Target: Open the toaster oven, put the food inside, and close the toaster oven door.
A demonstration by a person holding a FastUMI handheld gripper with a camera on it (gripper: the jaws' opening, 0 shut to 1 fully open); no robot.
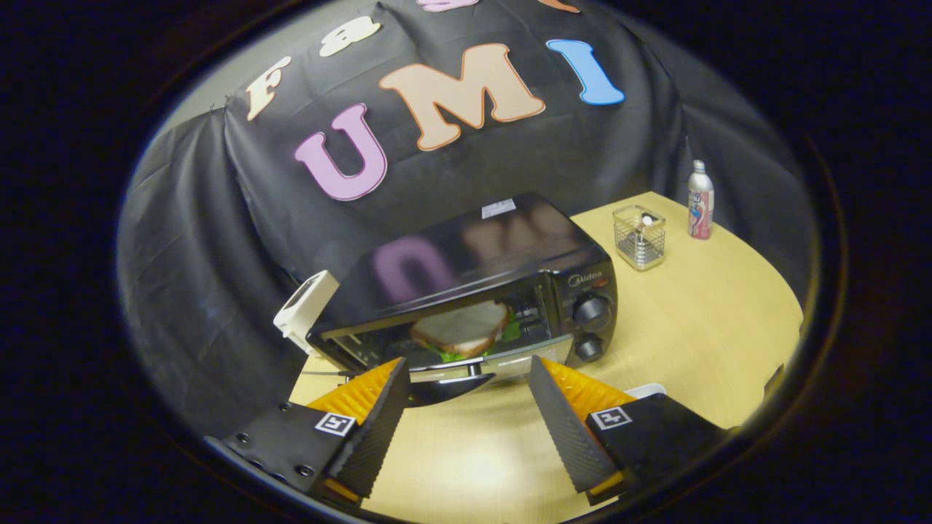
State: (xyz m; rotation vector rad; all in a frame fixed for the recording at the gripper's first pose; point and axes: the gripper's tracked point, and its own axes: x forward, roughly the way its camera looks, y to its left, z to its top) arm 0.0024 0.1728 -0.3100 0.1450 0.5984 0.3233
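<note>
A black toaster oven (502, 247) stands on the wooden table just ahead of my fingers, its two knobs (591, 311) on the right side of its front. Its door (473, 362) hangs down open toward me, and the silver handle along the door's edge lies between my fingertips. Inside the oven rests a sandwich (460, 327) of brown-crusted bread with green lettuce under it. My gripper (466, 364) is open, one finger on each side of the door's edge, pressing on nothing.
A white boxy device (306, 309) leans by the oven's left side. Beyond the oven to the right stand a clear square holder (639, 236) and a slim bottle (700, 200). A white edge (644, 390) peeks out behind my right finger. Bare table (699, 327) lies right of the oven.
</note>
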